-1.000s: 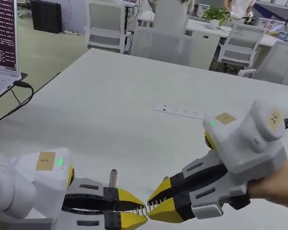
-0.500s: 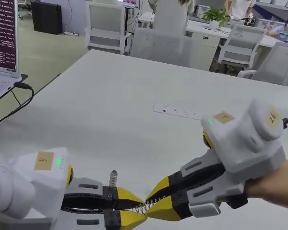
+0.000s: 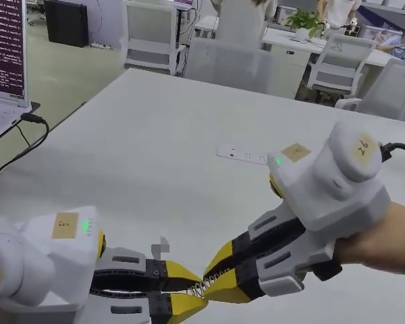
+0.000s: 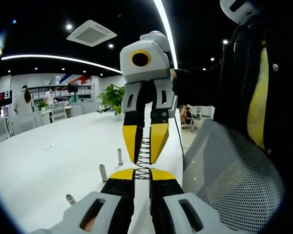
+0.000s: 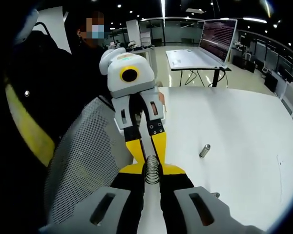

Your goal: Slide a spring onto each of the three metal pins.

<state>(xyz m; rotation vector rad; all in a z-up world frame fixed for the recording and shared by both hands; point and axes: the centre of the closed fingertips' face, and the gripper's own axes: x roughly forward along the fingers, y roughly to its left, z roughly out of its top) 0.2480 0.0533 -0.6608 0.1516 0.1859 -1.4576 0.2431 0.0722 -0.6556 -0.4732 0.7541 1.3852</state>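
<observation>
A small metal spring spans the gap between my two grippers, low over the white table. My left gripper comes in from the lower left and is shut on one end of the spring. My right gripper reaches in from the right and is shut on the other end. Three upright metal pins stand on the table left of the jaws: one farthest, one in the middle, one nearest. One pin shows blurred behind the left gripper.
A white power strip lies mid-table. A laptop and its cable sit off the left edge. Office chairs line the far side. A grey mesh chair is close behind the grippers.
The right gripper has moved a little up and to the left and tipped steeper. The spring now slants upward between the two pairs of jaws. The left gripper has barely moved.
</observation>
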